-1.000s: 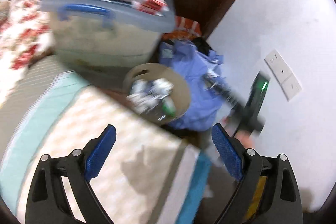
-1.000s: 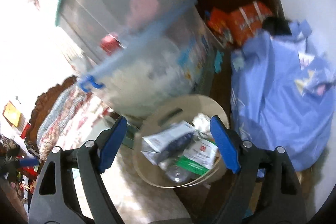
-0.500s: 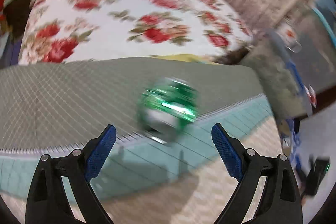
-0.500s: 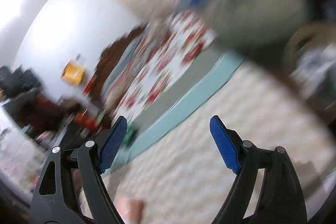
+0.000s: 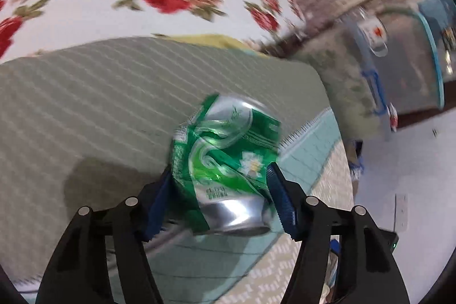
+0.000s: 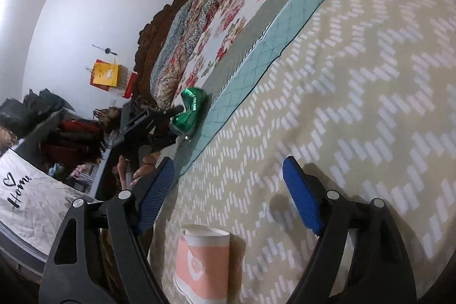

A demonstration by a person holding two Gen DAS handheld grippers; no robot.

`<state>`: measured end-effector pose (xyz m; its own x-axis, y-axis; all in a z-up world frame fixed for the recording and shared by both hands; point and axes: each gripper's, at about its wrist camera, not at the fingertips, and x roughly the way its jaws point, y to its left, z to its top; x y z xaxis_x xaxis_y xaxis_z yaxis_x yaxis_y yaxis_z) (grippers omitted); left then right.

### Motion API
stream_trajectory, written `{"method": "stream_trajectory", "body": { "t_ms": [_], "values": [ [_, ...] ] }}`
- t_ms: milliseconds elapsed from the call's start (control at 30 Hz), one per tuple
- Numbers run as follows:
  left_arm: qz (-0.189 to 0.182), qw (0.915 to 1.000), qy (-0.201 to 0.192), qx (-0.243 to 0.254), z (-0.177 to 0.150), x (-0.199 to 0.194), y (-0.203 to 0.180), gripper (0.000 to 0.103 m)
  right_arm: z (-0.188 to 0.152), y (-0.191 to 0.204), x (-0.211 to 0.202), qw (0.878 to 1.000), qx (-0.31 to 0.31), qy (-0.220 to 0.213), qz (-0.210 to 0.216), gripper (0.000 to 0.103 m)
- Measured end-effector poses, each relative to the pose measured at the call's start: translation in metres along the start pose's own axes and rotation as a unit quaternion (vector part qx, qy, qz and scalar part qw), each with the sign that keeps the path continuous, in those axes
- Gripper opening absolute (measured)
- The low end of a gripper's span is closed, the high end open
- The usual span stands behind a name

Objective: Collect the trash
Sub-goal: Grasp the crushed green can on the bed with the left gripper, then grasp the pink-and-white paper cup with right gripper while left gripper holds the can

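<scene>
Left tongs just closed onto crushed green can on bed, right tongs wide, empty, above pink paper

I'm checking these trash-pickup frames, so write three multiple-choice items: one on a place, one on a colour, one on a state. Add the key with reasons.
1. Where is the crushed can?
A. In a basket
B. On the bed, between the left gripper's pads
C. On the floor

2. What colour is the can's label?
A. Red
B. Yellow
C. Green

3. How is the right gripper?
A. Open, holding nothing
B. Shut on the can
C. Shut on the pink packet

Key: B, blue pads press both its sides over the bedcover; C, green wrap on silver metal; A, only bedcover shows between its pads.
</scene>
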<state>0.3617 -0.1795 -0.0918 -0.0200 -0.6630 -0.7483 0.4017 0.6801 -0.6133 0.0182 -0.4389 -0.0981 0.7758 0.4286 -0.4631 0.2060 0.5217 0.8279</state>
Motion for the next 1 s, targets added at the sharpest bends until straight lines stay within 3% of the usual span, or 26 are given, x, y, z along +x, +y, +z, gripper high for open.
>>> {"method": "stream_trajectory", "body": {
  "t_ms": [200,267,300,333,467,667,733,867,1000],
  "values": [
    [-0.014,0.9999,-0.003,0.005,-0.026,0.022,-0.035,0.049,-0.022,0.016,0.004,0.999,-0.042,0.016,-0.027,0.079],
    [-0.011,0.9998,-0.004,0.013,-0.041,0.027,-0.053,0.042,-0.034,0.021,0.002,0.998,-0.056,0.027,-0.031,0.079],
    [-0.017,0.9998,-0.001,0.015,-0.047,0.028,-0.058,0.03,-0.04,0.023,-0.001,0.997,-0.061,0.032,-0.032,0.079],
    [-0.028,0.9995,0.004,0.015,-0.054,0.029,-0.064,0.028,-0.046,0.025,-0.003,0.997,-0.065,0.037,-0.032,0.079],
    [-0.036,0.999,0.006,0.023,-0.096,0.027,-0.085,0.025,-0.066,0.028,-0.015,0.995,-0.081,0.045,-0.034,0.079],
    [-0.047,0.9988,0.0,0.013,-0.158,0.005,-0.089,0.022,-0.094,0.041,-0.012,0.987,-0.136,0.064,-0.057,0.078],
    [-0.052,0.9986,-0.004,0.004,-0.172,-0.004,-0.086,0.02,-0.104,0.047,-0.003,0.982,-0.157,0.086,-0.059,0.043],
    [-0.059,0.9977,-0.027,-0.017,-0.19,-0.026,-0.078,0.019,-0.108,0.043,0.0,0.985,-0.134,0.112,-0.019,0.031],
    [-0.063,0.9974,-0.024,-0.023,-0.19,-0.029,-0.085,0.018,-0.089,0.024,-0.03,0.994,-0.087,0.072,0.006,0.03]
  ]
}}
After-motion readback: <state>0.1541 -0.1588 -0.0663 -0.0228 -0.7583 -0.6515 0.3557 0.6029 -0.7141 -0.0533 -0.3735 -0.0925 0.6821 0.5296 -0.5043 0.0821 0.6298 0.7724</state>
